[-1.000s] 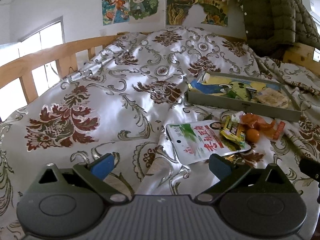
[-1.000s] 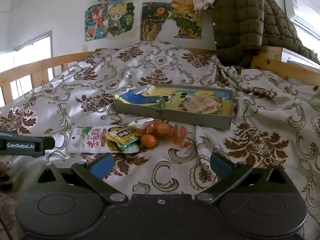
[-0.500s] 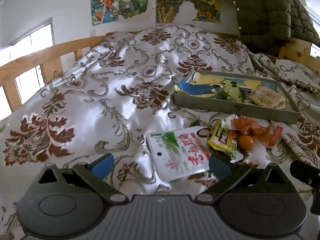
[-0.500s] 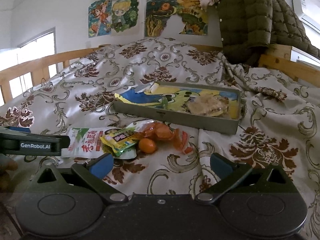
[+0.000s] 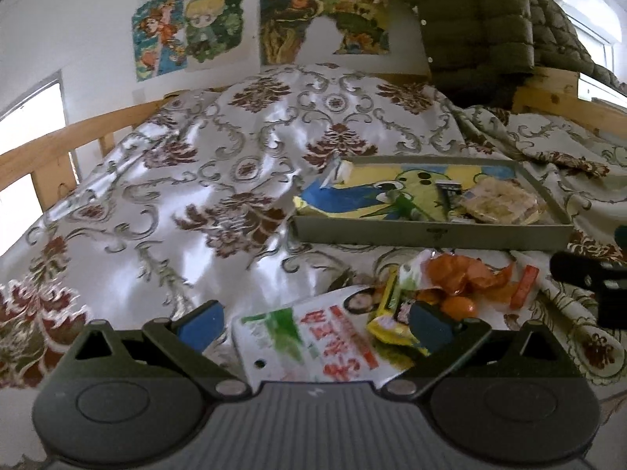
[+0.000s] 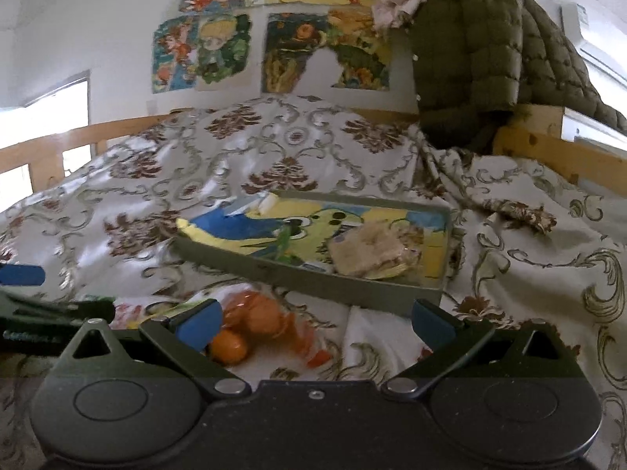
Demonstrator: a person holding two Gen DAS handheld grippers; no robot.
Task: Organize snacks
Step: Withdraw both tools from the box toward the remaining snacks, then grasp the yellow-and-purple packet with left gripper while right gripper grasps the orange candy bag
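Observation:
A white snack pouch (image 5: 313, 340) with red and green print lies on the bedspread between my left gripper's (image 5: 313, 325) open fingers. A yellow-green packet (image 5: 388, 313) overlaps its right end. Beside them lie an orange bag of small oranges (image 5: 458, 278) and a loose orange (image 5: 458, 307). My right gripper (image 6: 313, 323) is open and empty, its left finger over the oranges (image 6: 250, 319). A grey tray (image 5: 431, 231) with a cartoon lining holds a clear bag of biscuits (image 5: 497, 199); the tray also shows in the right wrist view (image 6: 333, 282).
The patterned satin bedspread (image 5: 196, 180) covers the bed. A wooden rail (image 5: 58, 149) runs along the left and back. A green padded jacket (image 5: 482, 27) hangs at the back right. The right gripper's tip (image 5: 588, 274) shows at the left view's right edge.
Both grippers have moved forward toward the snacks. The white pouch now sits between the left gripper's fingers, and the oranges have come under the right gripper's left finger.

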